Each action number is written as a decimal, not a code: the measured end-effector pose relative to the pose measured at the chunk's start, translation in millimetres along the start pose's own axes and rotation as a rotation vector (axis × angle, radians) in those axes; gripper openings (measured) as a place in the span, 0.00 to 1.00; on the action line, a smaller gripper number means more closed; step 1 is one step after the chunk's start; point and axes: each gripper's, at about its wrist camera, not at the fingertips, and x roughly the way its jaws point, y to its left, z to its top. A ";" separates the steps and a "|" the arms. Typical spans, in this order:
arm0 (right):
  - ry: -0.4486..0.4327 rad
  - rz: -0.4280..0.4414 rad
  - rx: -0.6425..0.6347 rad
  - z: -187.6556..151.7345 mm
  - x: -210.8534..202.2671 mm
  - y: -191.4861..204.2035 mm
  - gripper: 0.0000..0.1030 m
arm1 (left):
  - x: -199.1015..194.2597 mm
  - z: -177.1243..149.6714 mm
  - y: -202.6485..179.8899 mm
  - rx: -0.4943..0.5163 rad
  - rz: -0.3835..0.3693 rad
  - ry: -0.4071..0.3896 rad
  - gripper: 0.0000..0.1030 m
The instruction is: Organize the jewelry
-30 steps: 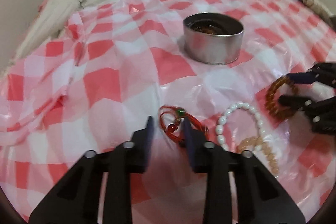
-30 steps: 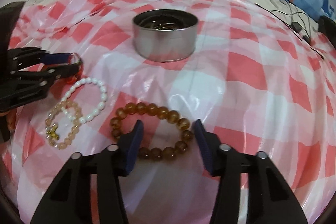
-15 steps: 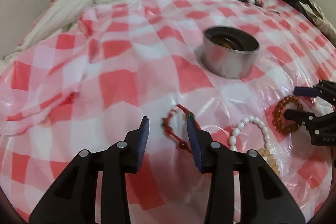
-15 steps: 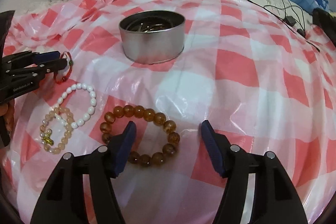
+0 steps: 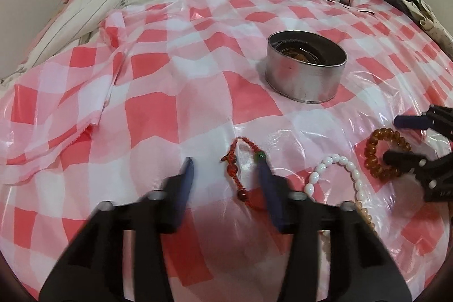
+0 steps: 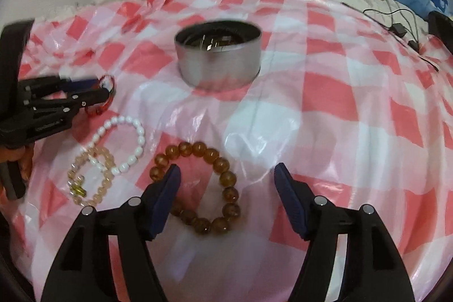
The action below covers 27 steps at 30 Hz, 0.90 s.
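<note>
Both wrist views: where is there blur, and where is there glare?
Left wrist view: the left gripper is smeared by motion; the plastic cloth glares white. Right wrist view: the tin has a blurred rim; glare lies on the cloth near the amber bracelet.

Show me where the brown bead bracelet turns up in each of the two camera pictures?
Left wrist view: the brown bead bracelet lies at the far right, around one finger of the right gripper.
Right wrist view: the bracelet lies low in the middle, between the open fingers.
Shared landmark: the metal tin.
</note>
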 end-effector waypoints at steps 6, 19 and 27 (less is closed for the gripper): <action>0.007 0.052 0.011 -1.8 -5.3 -2.4 0.24 | -1.9 0.2 -12.1 0.054 -0.016 0.002 0.24; -0.034 0.012 -0.053 1.9 -0.9 12.6 0.48 | 0.3 0.1 -14.1 0.061 0.011 0.007 0.34; -0.011 0.213 -0.023 1.5 -9.0 12.9 0.48 | 1.2 -0.1 -16.4 0.072 0.021 0.010 0.41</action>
